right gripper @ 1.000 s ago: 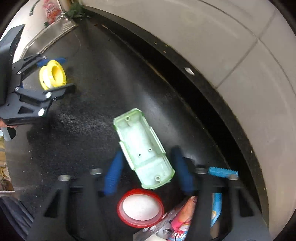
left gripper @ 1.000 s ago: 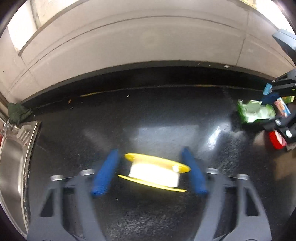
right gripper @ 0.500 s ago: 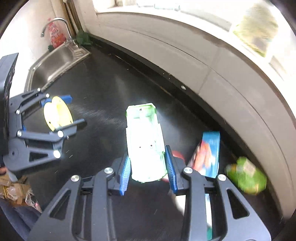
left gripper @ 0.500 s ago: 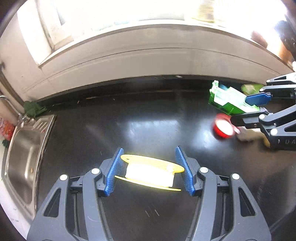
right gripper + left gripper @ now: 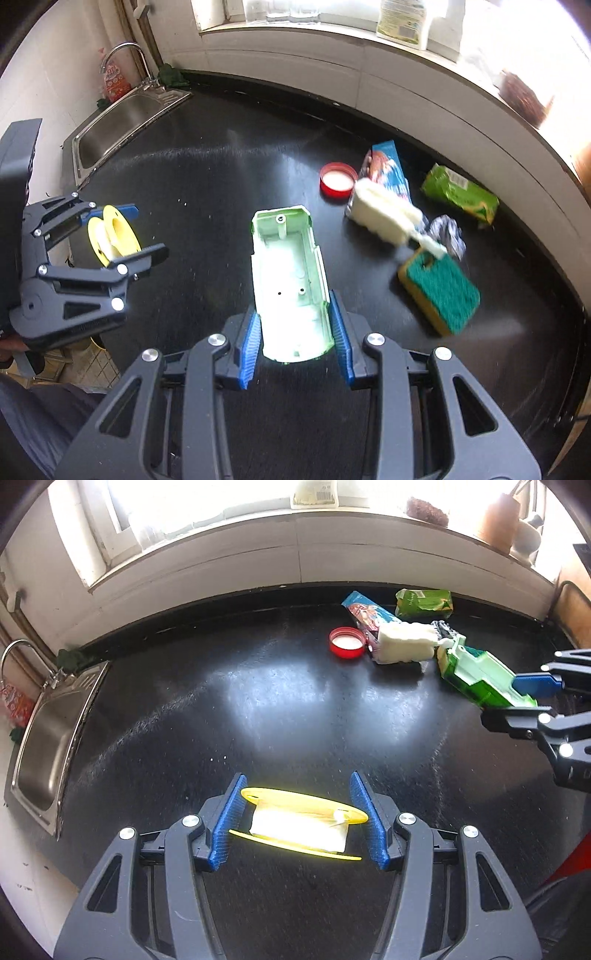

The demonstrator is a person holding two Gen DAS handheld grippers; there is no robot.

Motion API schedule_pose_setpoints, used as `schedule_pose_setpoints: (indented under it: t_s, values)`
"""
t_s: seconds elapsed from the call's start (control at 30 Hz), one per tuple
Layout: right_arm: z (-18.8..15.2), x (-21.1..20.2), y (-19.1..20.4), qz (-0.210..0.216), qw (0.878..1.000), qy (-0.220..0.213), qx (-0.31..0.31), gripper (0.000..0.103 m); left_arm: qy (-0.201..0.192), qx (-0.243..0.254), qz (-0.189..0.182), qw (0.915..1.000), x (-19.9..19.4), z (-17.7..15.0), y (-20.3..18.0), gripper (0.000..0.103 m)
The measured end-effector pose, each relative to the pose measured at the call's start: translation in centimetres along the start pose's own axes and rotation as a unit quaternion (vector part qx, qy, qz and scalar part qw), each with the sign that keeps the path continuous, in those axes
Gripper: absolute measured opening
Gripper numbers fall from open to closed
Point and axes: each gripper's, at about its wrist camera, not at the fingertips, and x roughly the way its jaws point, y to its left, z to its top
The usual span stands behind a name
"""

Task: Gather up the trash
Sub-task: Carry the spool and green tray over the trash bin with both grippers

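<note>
Between the blue pads of the left gripper (image 5: 298, 821), in the left wrist view, one yellow spool (image 5: 301, 823) wound with white tape is clamped by its two flanges, just as a second ago, but the black countertop (image 5: 258, 709) now lies much farther below, and the windowsill, unseen before, fills the top of the picture. Ahead and to the right of the tool, one red lid (image 5: 347, 647), one blue wrapper (image 5: 369, 614), one green packet (image 5: 424, 603) and one white foam lump (image 5: 404, 647) now show whole; the right gripper (image 5: 517, 698) is cut off at the right edge, carrying the green plastic shell (image 5: 476, 675). The sink (image 5: 48, 738) sits far left. In the right wrist view, the right gripper (image 5: 296, 338) pinches that one green plastic shell (image 5: 290, 280) by its long sides; earlier the shell lay loose on the countertop (image 5: 221, 177) between wider pads, and it is now lifted clear. To its right lies one green-topped sponge (image 5: 441, 293), motion-blurred, with a crumpled patterned scrap (image 5: 448, 232) partly hidden behind the foam lump (image 5: 380, 212). The left gripper (image 5: 122, 234) hangs at left with the spool (image 5: 112, 234).
</note>
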Motion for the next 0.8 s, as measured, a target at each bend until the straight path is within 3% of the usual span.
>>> schedule_pose_setpoints:
  t_s: [0.17, 0.4, 0.6, 0.8]
  values:
    - [0.2, -1.0, 1.3, 0.001, 1.000, -0.016, -0.012, 0.035, -0.011, -0.022, 0.017, 0.9995, -1.6, -0.9, 0.9, 0.057]
    - [3.4, -0.5, 9.0, 0.054, 0.995, -0.033, -0.082, 0.035, -0.013, -0.098, 0.070, 0.9926, -4.4, -4.9, 6.6, 0.057]
    - [5.5, 1.1, 20.1, 0.128, 0.976, -0.025, -0.176, 0.035, 0.012, -0.204, 0.139, 0.9691, -7.1, -12.0, 14.1, 0.057]
    - [5.8, 3.2, 31.8, 0.210, 0.939, 0.009, -0.271, 0.035, 0.044, -0.291, 0.198, 0.9349, -9.1, -20.6, 19.9, 0.057]
